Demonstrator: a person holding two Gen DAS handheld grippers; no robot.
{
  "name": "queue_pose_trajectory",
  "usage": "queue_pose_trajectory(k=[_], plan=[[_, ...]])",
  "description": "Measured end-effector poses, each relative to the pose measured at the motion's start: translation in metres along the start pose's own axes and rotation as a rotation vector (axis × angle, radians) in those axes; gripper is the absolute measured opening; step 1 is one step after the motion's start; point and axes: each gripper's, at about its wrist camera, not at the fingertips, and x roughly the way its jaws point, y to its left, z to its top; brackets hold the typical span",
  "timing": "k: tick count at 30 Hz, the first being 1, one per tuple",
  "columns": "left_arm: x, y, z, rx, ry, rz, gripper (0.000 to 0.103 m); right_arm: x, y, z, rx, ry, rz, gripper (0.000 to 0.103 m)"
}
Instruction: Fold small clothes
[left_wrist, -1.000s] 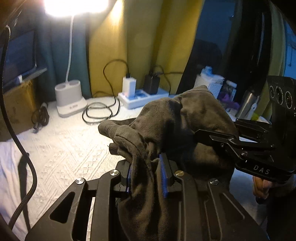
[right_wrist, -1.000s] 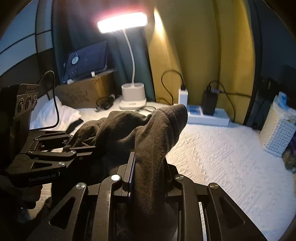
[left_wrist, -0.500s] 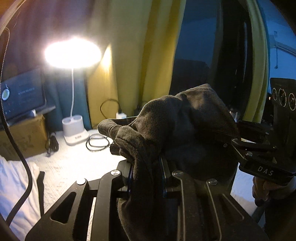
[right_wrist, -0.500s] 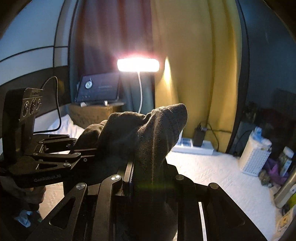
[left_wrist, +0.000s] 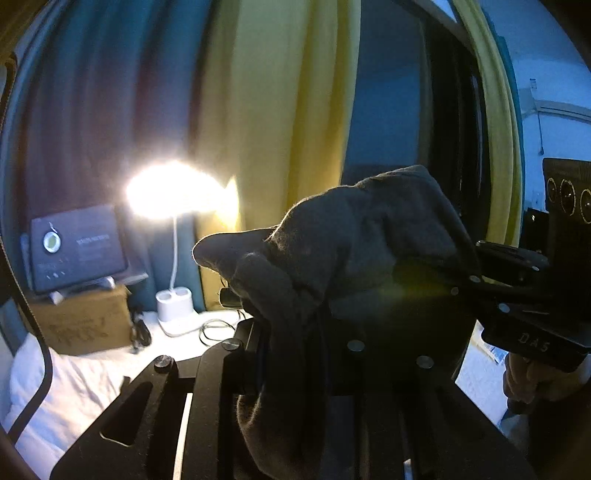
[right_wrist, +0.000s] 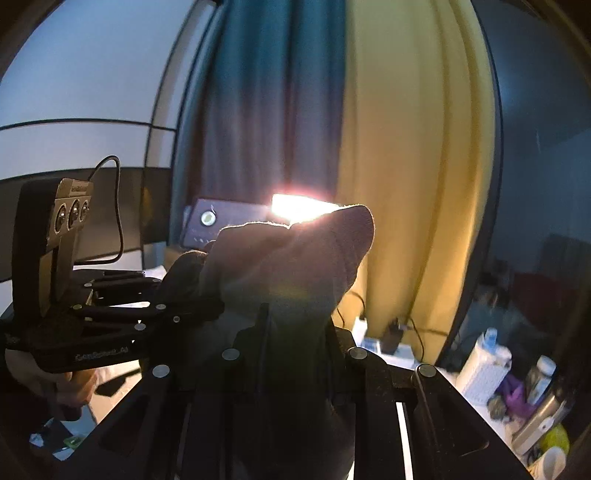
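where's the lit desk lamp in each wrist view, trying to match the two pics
Left wrist: the desk lamp glows left of centre, above its white base, left of the dark garment.
Right wrist: the lamp sits near centre, its lower edge hidden behind the garment.
Shared landmark: the yellow curtain, just right of the lamp in both.

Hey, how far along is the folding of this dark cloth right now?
Early stage. Done: the dark cloth is picked up and off the white bedding. In hand: the left gripper and right gripper each clamp a bunched part of it, side by side in the air. Left: no neat fold shows yet; it needs spreading, folding and setting down.
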Motion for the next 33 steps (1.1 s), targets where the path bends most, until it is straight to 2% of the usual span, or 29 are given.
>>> queue_pose_trajectory(k=[9,16,23,33], plan=[[-0.053,0.024,0.003,-0.004,-0.067,0.079,0.02,-0.007,0.048,0.021,-0.061,-0.054,0.061,0.023],[-0.091,0.048,-0.013,-0.016,-0.064,0.15,0.02,0.002,0.092,0.023,-0.078,-0.053,0.141,0.023],[-0.092,0.066,-0.032,-0.03,-0.004,0.172,0.02,0.027,0.117,0.006,-0.043,0.004,0.183,0.023],[-0.053,0.079,-0.045,-0.066,0.063,0.15,0.02,0.069,0.111,-0.008,-0.016,0.08,0.158,0.023]])
